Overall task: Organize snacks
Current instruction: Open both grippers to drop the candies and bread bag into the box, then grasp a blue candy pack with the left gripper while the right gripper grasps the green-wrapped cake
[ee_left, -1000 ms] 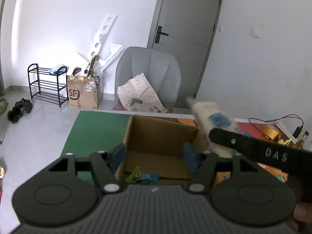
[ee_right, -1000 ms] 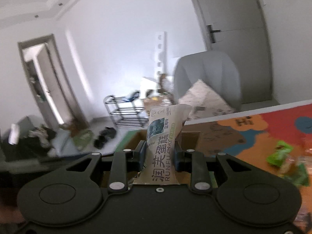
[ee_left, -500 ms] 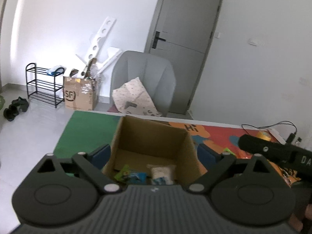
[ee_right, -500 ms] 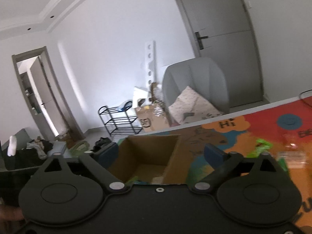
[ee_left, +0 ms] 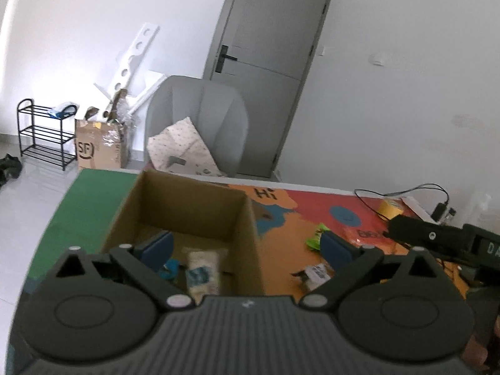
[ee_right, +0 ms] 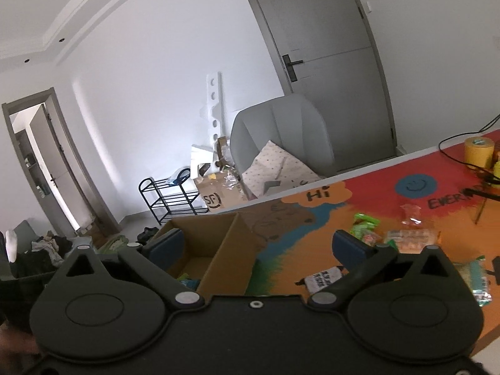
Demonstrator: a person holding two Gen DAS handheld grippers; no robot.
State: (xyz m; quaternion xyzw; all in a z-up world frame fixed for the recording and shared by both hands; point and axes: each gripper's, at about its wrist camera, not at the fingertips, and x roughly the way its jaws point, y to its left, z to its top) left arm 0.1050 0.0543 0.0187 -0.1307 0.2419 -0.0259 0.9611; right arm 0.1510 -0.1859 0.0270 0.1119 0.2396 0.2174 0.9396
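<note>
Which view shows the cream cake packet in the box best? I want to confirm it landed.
The left wrist view: the cake packet lies in plain sight on the cardboard box floor. In the right wrist view the box wall hides it.

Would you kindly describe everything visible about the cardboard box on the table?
The cardboard box is plain brown corrugated card, open-topped, standing upright on the colourful mat by its green end. Its inner walls are bare. Inside lie a pale cake packet and a blue-green wrapper. Neither gripper touches it.
</note>
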